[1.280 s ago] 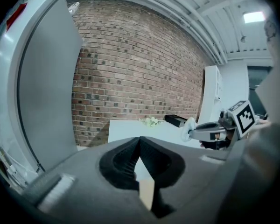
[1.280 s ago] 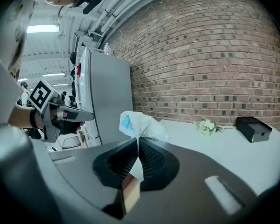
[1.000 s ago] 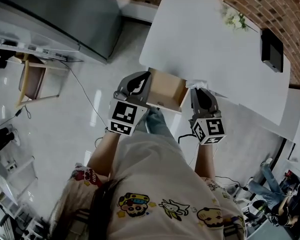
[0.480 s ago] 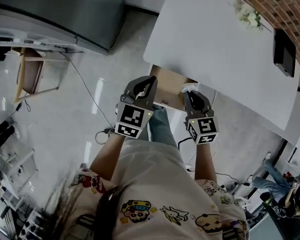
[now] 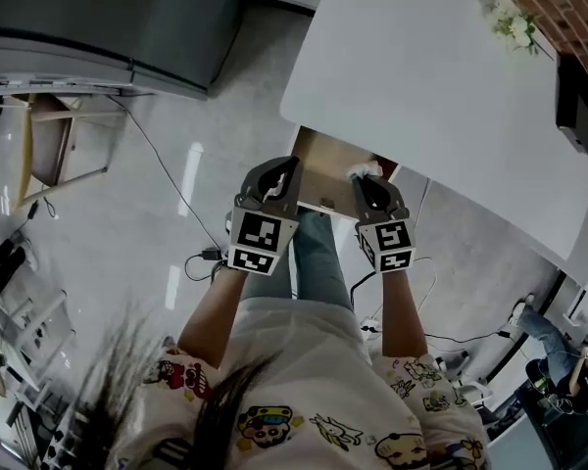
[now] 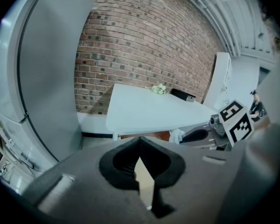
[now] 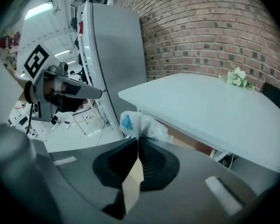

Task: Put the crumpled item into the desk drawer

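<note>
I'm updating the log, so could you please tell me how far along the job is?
Done: the drawer stands open under the desk. In hand: the right gripper pinches the crumpled item at the drawer. Left: release it inside.

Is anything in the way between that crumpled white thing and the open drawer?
Nothing visible does. The right claw pinches the crumpled item over the right side of the open drawer, with only air between them.
</note>
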A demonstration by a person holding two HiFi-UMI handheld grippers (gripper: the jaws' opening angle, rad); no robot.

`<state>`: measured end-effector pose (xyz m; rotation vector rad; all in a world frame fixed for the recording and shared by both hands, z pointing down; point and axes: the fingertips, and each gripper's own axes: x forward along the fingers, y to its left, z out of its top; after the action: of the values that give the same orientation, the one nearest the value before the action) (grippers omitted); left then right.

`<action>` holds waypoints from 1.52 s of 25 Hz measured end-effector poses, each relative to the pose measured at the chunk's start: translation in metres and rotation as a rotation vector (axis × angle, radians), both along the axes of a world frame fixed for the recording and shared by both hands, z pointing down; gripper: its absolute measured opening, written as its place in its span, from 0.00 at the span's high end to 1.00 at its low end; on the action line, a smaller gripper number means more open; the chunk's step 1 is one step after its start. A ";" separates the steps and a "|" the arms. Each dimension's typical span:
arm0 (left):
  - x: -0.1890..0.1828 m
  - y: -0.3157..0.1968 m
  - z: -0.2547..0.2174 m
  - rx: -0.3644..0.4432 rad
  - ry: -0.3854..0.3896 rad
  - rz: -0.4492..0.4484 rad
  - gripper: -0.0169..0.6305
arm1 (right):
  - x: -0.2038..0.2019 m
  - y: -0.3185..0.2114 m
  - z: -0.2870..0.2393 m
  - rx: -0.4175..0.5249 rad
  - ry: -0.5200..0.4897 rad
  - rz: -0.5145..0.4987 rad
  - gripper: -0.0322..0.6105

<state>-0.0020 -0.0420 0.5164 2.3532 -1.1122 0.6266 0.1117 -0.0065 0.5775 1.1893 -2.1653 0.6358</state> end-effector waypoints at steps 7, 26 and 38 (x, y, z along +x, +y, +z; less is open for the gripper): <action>0.006 0.006 0.057 -0.068 -0.005 -0.006 0.97 | -0.007 -0.001 0.070 -0.065 0.055 -0.070 0.93; 0.024 0.023 0.167 -0.192 -0.053 0.074 0.97 | -0.004 0.019 0.204 -0.342 0.140 -0.208 0.93; 0.022 0.030 0.198 -0.243 -0.091 0.075 0.97 | -0.012 0.037 0.246 -0.466 0.208 -0.349 0.92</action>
<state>0.0203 -0.0124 0.7142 2.1833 -0.9308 0.8526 0.0996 0.0308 0.8233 0.5870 -1.8491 0.7671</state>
